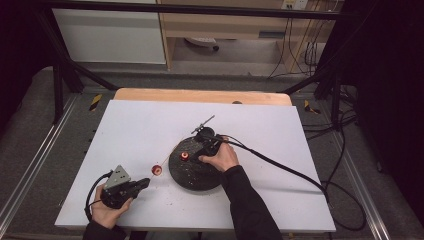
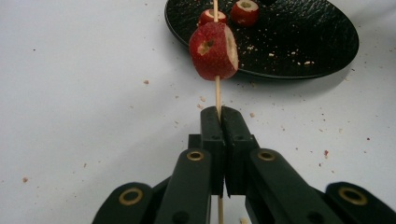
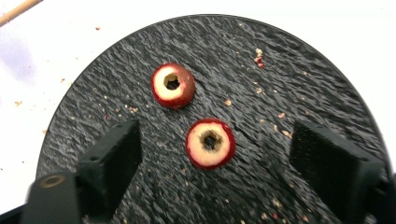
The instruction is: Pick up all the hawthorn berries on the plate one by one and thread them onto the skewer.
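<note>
High view showed the left tool (image 1: 145, 183) low on the white worktop (image 1: 150, 125), with one red fruit piece (image 1: 157, 169) just ahead of it. Left gripper view revealed the detail: jaws pressed together, pinching a thin wooden skewer (image 2: 217, 93) that ran through that cored piece (image 2: 214, 51). Right gripper view showed the right tool (image 3: 212, 161) with jaws spread over the black plate (image 3: 289, 84), a cored fruit piece (image 3: 210, 143) between them untouched, another cored piece (image 3: 173, 85) just beyond.
</note>
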### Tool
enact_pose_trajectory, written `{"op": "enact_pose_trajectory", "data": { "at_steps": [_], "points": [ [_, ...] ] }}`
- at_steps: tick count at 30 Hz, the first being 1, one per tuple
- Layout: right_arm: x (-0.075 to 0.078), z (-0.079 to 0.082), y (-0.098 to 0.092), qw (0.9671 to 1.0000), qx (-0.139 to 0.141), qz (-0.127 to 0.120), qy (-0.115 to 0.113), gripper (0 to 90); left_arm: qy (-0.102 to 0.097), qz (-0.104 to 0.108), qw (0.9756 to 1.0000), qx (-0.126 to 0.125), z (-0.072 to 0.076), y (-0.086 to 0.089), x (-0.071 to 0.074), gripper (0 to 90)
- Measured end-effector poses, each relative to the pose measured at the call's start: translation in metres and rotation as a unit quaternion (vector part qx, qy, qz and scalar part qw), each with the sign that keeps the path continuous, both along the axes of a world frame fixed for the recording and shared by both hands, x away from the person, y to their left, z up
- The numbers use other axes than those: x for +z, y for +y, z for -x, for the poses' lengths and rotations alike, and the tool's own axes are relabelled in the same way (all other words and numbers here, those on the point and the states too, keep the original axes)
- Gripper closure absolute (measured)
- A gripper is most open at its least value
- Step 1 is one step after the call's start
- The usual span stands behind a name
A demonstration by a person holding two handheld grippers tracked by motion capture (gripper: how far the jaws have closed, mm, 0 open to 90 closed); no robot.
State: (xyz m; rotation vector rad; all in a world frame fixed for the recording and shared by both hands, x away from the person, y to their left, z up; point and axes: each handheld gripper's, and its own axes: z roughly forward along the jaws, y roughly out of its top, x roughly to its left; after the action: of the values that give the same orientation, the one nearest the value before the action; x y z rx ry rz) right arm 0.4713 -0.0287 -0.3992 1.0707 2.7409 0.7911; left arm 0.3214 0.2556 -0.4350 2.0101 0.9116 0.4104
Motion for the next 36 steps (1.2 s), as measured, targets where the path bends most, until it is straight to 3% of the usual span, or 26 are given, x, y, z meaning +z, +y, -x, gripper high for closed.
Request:
{"op": "enact_pose_trajectory", "data": {
  "at_steps": [6, 17, 26, 36],
  "points": [
    [-0.005, -0.005, 0.0, 0.9998, -0.002, 0.009, 0.02, 33.4, 0.001, -0.001, 1.0, 0.0, 0.0, -0.001, 0.0, 88.4],
    [-0.011, -0.009, 0.002, 0.9989, -0.009, 0.002, 0.045, 52.6, 0.001, -0.002, 1.0, 0.001, 0.0, -0.001, 0.0, 88.4],
    [-0.015, -0.011, 0.003, 0.9986, -0.012, 0.005, 0.052, 59.5, 0.0, -0.002, 1.0, 0.0, 0.0, 0.0, 0.0, 88.4],
    [-0.013, -0.011, 0.002, 0.998, -0.021, 0.004, 0.059, 60.5, -0.001, -0.002, 1.0, 0.0, 0.0, -0.001, 0.0, 88.4]
  ]
}}
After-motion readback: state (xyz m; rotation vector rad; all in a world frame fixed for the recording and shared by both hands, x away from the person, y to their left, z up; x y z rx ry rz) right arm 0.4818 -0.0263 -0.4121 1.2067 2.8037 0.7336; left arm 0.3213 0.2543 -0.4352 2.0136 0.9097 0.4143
